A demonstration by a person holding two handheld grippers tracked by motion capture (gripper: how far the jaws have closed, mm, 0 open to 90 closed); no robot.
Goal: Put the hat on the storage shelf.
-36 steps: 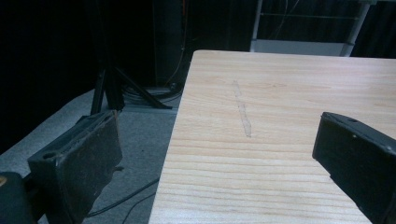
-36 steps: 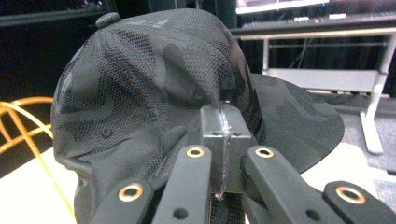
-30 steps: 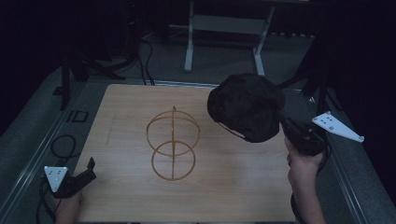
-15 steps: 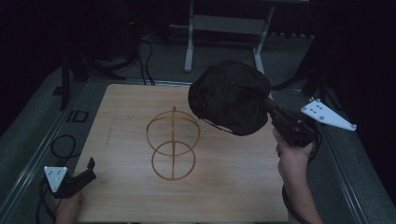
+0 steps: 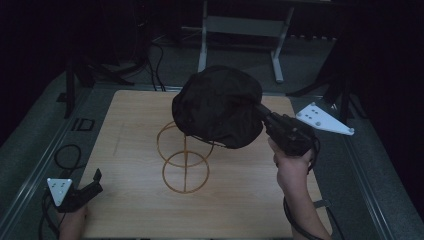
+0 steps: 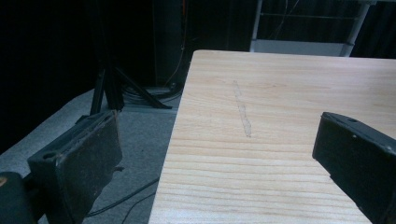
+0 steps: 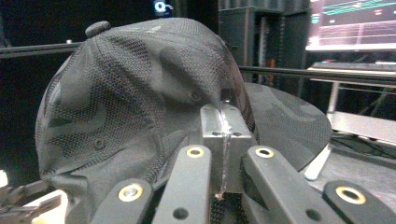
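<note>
A black mesh cap [image 5: 218, 106] hangs in the air over the top of a wooden hoop stand [image 5: 185, 157] that rises from the middle of the table [image 5: 130, 130]. My right gripper [image 5: 260, 111] is shut on the cap's edge, held by a hand from the right. In the right gripper view the cap [image 7: 140, 93] bulges just past the closed jaws, its brim off to the right. My left gripper [image 5: 95, 181] rests open at the table's near left corner. Its pads [image 6: 88, 158] stand wide apart with bare wood between them.
Cables [image 5: 65, 155] lie on the grey floor mat left of the table. A metal stand frame [image 5: 240, 30] is behind the table's far edge. A lit monitor [image 7: 355, 23] sits at the upper right in the right gripper view.
My right gripper has carried the cap leftward and a little up, from the table's right side to above the hoop stand. The left gripper has stayed put.
</note>
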